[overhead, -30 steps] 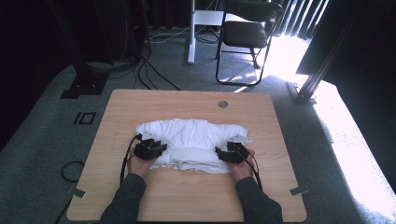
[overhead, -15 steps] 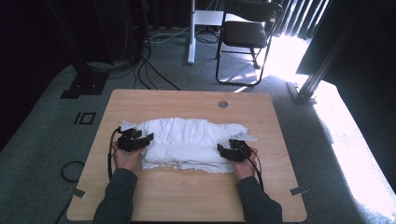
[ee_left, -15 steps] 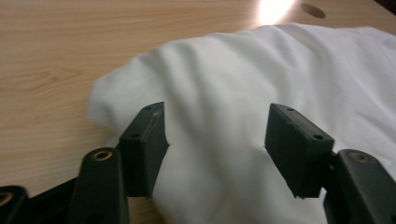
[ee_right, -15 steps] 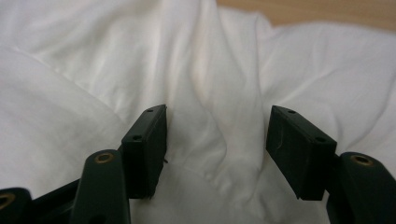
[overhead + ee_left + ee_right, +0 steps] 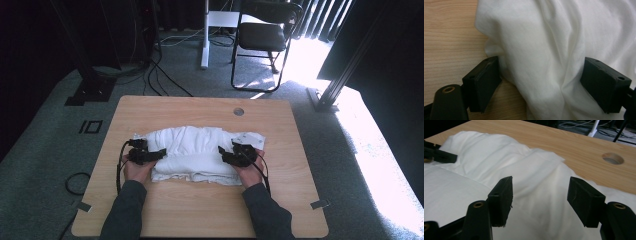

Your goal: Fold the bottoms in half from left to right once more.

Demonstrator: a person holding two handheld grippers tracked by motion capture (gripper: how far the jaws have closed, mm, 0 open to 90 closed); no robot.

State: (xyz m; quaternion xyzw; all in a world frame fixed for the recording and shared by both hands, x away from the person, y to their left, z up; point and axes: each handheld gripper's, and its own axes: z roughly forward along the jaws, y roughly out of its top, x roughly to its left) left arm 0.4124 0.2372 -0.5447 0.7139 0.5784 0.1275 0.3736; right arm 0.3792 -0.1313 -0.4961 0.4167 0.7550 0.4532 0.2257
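High view first: a crumpled white cotton garment (image 5: 197, 152) lies mid-table on the light wooden table (image 5: 165, 107), long axis running left to right between the hands. The left gripper (image 5: 159, 153) sits at its left end, jaws just opened wide, a fold of cloth loose between them. The right gripper (image 5: 223, 152) hovers spread above the right end, pinching nothing. No readable writing anywhere.

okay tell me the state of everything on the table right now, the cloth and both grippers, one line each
Cloth: white, folded and bunched, flat on the table.
Left gripper: jaws just opened, a fold between them, not pressed.
Right gripper: open above the cloth, holding nothing.
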